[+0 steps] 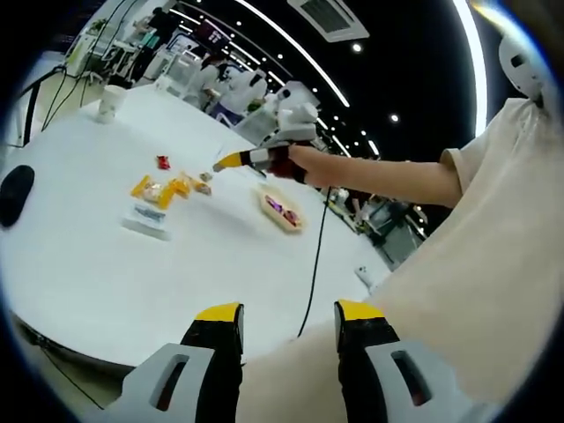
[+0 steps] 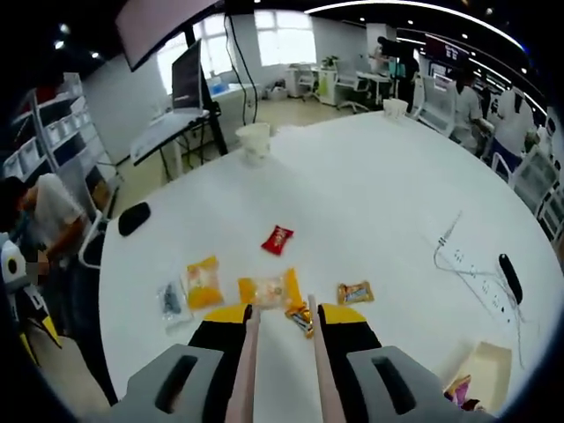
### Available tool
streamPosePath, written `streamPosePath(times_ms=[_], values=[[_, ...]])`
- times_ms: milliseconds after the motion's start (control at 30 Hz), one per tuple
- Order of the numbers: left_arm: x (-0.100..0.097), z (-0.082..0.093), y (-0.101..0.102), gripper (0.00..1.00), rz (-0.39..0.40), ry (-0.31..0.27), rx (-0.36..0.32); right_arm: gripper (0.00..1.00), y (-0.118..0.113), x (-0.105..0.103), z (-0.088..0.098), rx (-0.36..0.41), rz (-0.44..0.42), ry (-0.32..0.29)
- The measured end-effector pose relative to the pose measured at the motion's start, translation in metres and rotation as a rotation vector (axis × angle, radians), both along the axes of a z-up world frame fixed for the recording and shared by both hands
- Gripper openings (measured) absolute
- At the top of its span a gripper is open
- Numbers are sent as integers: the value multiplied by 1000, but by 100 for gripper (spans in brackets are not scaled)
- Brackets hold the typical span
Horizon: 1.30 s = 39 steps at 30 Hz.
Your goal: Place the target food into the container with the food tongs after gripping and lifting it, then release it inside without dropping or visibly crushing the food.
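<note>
- Holding tongs point(image 2: 280, 370), right gripper point(image 2: 284, 315) is clamped; tips reach a snack point(image 2: 300, 319) on the table point(image 2: 388, 203).
- Left gripper point(image 1: 289, 310): jaws wide, empty.
- Container point(image 2: 486, 367) cut off at edge.
- Wrapper print unreadable.

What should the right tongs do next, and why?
Probably lower a little and close gently. The tongs sit open, and a small snack packet lies on the table between their tips, not yet gripped. The container waits to the right.

Container point(image 2: 483, 370) cut off at edge, its contents too blurred to identify
</note>
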<state>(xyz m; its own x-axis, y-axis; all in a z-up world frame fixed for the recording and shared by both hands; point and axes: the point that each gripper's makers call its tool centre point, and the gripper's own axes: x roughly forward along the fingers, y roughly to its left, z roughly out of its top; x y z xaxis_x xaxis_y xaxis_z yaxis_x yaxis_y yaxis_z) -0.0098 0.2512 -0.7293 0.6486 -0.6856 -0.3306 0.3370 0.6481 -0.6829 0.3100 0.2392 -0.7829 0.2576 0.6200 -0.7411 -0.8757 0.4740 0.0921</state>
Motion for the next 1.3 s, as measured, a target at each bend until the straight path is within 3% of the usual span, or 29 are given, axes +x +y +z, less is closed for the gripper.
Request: streamPosePath(times_ms=[1300], values=[[9,-10,22,40,67,46,-16,30,44,-3,-35,-82,95,-5]])
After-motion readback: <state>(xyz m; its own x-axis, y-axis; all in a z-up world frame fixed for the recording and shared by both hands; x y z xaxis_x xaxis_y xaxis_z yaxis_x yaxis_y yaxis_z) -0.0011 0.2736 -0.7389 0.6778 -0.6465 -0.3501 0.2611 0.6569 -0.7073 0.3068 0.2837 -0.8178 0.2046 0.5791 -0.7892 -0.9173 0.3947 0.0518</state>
